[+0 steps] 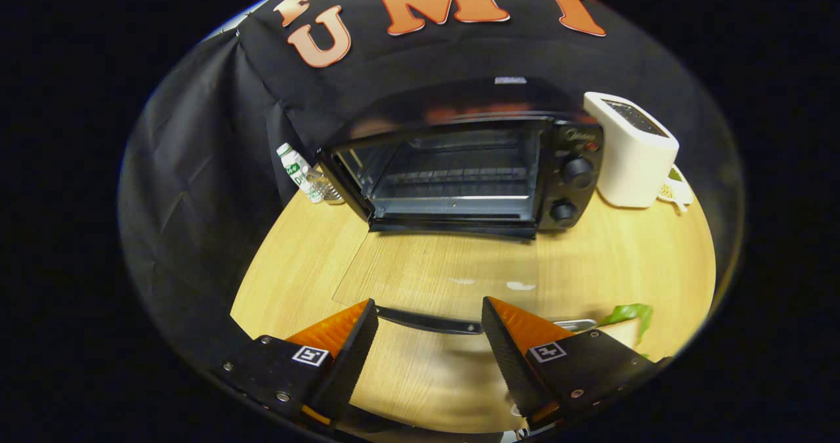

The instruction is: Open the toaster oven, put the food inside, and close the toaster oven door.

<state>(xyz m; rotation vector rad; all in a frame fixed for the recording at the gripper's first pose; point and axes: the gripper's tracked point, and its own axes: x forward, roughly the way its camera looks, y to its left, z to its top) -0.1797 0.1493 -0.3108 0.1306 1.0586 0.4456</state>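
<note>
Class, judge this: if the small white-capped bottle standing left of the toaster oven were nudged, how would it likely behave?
The bottle stands upright, tall and narrow, so it would probably tip easily. Its round body suggests it would then roll across the wooden table. It looks like plastic, likely light and not fragile. The open tongs are well short of it, at the handle of the oven's lowered glass door.

A light wooden table (610, 259) stands before black cloth walls (197, 167). At its far edge stand a white toaster (633, 154) and a small bottle (298, 170).
</note>
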